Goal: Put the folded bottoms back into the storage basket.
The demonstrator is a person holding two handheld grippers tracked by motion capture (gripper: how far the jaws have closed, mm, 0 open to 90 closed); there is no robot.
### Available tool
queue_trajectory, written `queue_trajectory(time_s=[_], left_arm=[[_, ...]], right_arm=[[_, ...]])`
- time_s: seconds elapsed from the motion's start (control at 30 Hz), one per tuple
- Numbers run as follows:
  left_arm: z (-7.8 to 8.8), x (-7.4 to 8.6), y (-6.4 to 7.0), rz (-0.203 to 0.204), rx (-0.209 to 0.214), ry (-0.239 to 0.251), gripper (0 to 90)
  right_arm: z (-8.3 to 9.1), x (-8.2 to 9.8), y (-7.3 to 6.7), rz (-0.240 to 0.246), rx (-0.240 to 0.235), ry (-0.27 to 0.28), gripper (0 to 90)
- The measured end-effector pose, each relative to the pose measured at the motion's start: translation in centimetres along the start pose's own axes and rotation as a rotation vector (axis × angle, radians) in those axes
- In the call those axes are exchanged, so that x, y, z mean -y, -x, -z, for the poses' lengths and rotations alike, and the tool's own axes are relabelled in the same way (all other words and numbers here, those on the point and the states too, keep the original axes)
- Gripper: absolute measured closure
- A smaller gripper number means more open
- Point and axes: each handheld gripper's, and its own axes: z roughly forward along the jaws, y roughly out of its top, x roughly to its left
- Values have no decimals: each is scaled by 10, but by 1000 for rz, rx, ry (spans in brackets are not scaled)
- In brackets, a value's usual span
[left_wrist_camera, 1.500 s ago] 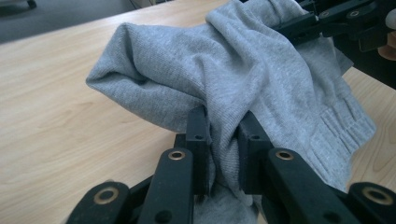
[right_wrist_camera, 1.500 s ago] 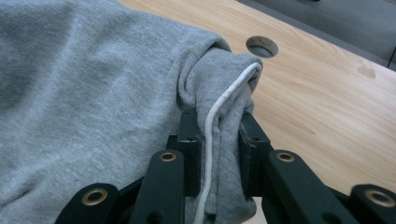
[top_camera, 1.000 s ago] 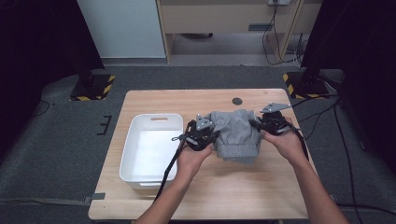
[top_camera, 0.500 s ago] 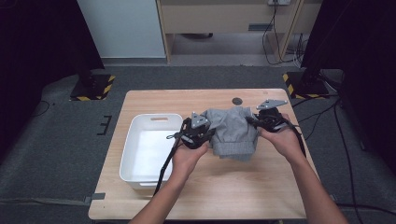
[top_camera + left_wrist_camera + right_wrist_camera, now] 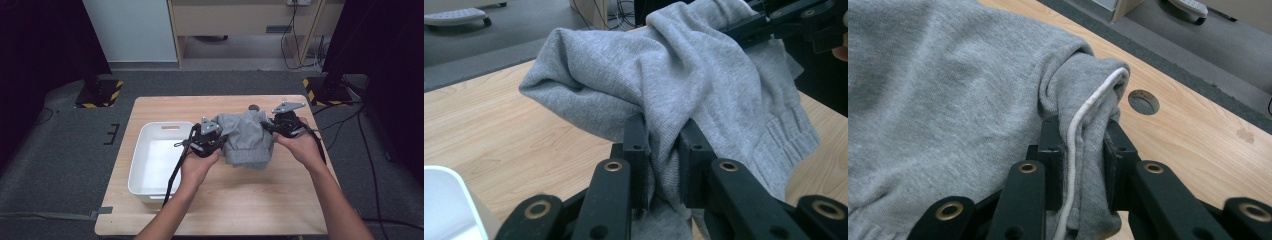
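Note:
A grey knit garment (image 5: 247, 137) with a ribbed hem and a white drawstring (image 5: 1075, 135) hangs bunched between both grippers, just above the wooden table (image 5: 220, 205). My left gripper (image 5: 216, 142) is shut on its left side; the cloth (image 5: 684, 85) is pinched between the jaws (image 5: 663, 150). My right gripper (image 5: 274, 126) is shut on the garment's right edge, where folded cloth (image 5: 948, 100) and the cord sit between the jaws (image 5: 1080, 145). The right gripper's black jaws (image 5: 769, 22) appear in the left gripper view, at the top right.
A white plastic bin (image 5: 145, 170) with a handle slot stands on the table's left half, its corner (image 5: 449, 200) close to my left gripper. A round cable hole (image 5: 1143, 102) lies in the tabletop behind the garment. Dark floor surrounds the table.
Both grippers have carried the garment slightly away from the person and lifted it; it is more bunched than a second ago. Both holds are unchanged.

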Motion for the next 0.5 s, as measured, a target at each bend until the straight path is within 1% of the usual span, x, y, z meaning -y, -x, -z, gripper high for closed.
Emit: queue_trajectory(time_s=[0.23,0.5], left_arm=[[6,-1,-5,13,-4,8,774],[14,-2,-13,9,-15,9,774]], right_arm=[[0,-7,-3,12,-3,-1,752],[-2,-17,-9,25,-10,3,751]])
